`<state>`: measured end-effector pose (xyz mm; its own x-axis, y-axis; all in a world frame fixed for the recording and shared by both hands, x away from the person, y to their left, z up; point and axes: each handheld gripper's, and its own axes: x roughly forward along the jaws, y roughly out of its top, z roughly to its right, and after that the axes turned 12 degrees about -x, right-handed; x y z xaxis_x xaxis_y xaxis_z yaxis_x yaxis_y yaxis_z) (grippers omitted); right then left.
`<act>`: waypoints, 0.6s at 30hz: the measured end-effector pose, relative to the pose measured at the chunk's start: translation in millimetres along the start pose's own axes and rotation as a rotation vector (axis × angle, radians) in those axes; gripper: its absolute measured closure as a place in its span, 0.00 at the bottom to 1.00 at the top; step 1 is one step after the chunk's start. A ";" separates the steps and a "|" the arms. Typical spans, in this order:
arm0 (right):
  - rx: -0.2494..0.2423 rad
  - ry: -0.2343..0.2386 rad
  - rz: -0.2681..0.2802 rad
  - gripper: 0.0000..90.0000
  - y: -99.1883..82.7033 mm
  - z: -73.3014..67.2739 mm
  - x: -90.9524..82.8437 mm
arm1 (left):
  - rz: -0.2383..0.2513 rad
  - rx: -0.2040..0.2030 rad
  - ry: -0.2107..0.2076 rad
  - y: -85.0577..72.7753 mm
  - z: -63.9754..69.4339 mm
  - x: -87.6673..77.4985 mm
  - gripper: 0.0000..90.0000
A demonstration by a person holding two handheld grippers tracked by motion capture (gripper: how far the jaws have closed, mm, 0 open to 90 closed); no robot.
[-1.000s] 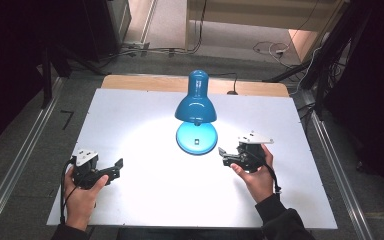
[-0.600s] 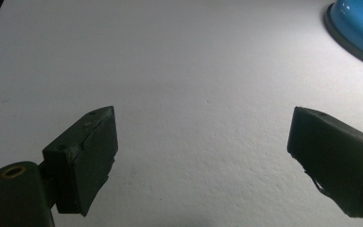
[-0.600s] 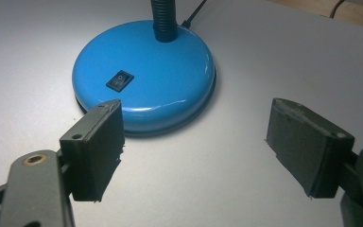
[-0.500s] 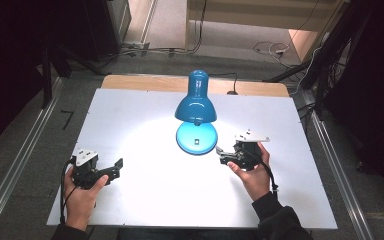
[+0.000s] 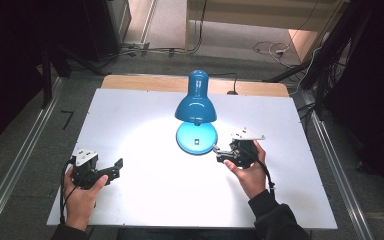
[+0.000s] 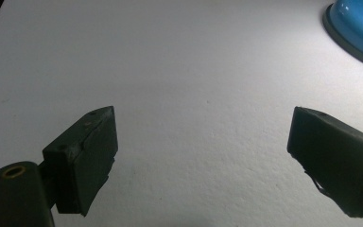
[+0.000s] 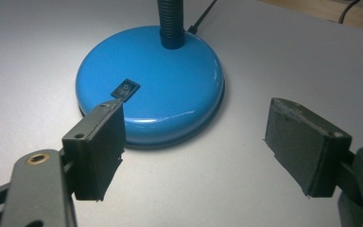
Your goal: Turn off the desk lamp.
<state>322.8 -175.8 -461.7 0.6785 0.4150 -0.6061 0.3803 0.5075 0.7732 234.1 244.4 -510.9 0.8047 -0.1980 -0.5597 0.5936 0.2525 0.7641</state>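
A blue desk lamp [image 5: 196,102] stands lit near the middle of the white table [image 5: 140,195], its round base [image 5: 196,138] carrying a black rocker switch [image 7: 125,89]. My right gripper [image 5: 218,153] is open just right of the base, its jaws wide apart with nothing between them; in the right gripper view [image 7: 196,142] the left jaw overlaps the base's near edge below the switch. My left gripper [image 5: 116,168] is open near the table's front left, over bare table. The base's edge [image 6: 357,28] shows at the top right of the left gripper view.
The lamp's black cord [image 7: 203,14] runs off behind the base toward the wooden strip [image 5: 145,82] at the table's far edge. Metal rails [image 5: 22,160] flank the table on both sides. Cables lie on the floor [image 5: 270,47] beyond.
My right gripper has moved left, closer to the lamp base. The left gripper has barely moved.
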 end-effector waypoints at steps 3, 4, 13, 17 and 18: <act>-0.001 0.001 0.002 0.22 0.7 -0.6 1.3 | 0.000 -0.001 0.000 -0.1 0.1 0.1 0.11; -0.002 0.002 0.003 0.22 1.0 -0.7 1.7 | 0.000 0.000 -0.001 0.0 0.1 0.1 0.11; -0.005 -0.001 0.004 0.23 2.9 -2.9 6.3 | 0.001 0.000 -0.001 0.0 0.0 0.0 0.11; -0.007 0.000 0.002 0.24 4.0 -4.2 9.2 | 0.000 0.000 -0.001 0.1 -0.1 -0.1 0.11; -0.005 -0.002 0.000 0.24 4.3 -4.6 10.0 | 0.001 0.000 -0.001 0.1 -0.1 -0.1 0.11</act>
<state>328.3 -166.0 -465.3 0.6798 0.4136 -0.6056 0.3769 0.5113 0.7724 234.0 244.6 -510.9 0.8050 -0.1986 -0.5591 0.5932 0.2528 0.7643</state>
